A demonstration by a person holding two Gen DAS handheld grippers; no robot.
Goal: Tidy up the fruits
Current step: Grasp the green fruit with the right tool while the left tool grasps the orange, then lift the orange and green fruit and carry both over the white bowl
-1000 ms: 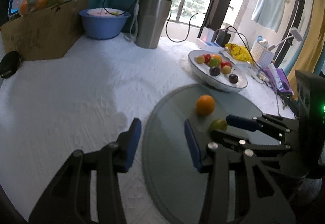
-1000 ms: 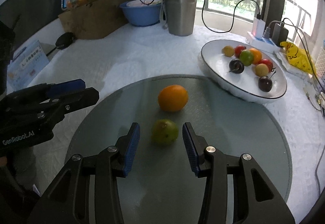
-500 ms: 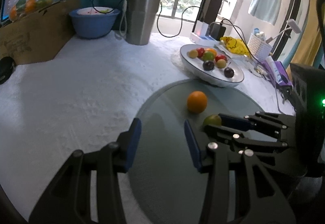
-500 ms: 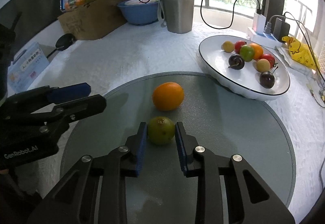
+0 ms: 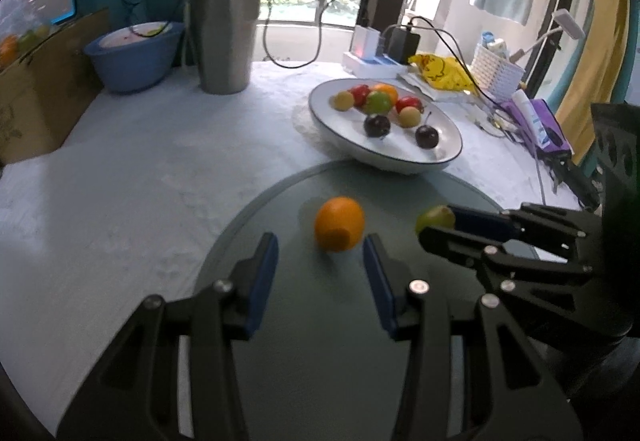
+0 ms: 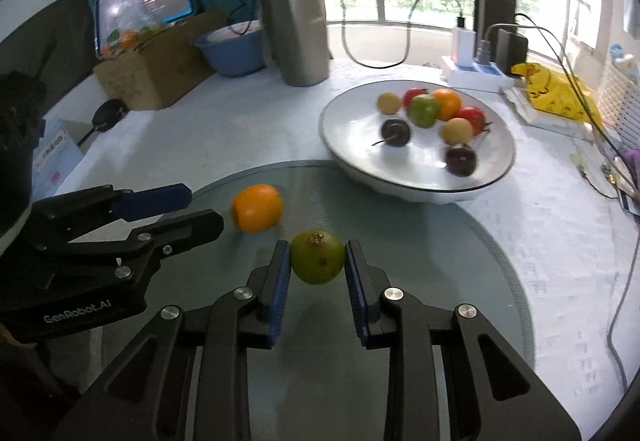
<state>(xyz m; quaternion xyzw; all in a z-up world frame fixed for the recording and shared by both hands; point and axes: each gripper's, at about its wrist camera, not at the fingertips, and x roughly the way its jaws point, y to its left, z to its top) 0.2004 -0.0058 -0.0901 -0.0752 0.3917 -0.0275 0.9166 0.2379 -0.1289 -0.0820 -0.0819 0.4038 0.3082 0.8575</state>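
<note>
A green fruit (image 6: pixel 317 256) sits between the blue pads of my right gripper (image 6: pixel 317 261), which is shut on it over the round glass disc (image 6: pixel 440 301). In the left wrist view the same fruit (image 5: pixel 434 217) shows at the tips of the right gripper (image 5: pixel 440 229). An orange (image 5: pixel 339 223) rests on the glass disc (image 5: pixel 280 361), just ahead of my left gripper (image 5: pixel 319 239), whose jaws stand open and apart from it. The right wrist view has the orange (image 6: pixel 257 207) beside the left gripper (image 6: pixel 202 209). A white dish (image 6: pixel 496 169) behind holds several small fruits.
Behind the disc stand a steel tumbler (image 5: pixel 224 37), a blue bowl (image 5: pixel 132 57) and a cardboard box (image 6: pixel 156 77) with a bag of fruit. A power strip with cables (image 6: pixel 476 69), a yellow bag (image 6: pixel 556 97) and a white basket (image 5: pixel 496 75) crowd the right edge.
My right gripper has shut on the green fruit. The left gripper has swung right over the disc, so the orange now lies in front of its fingertips.
</note>
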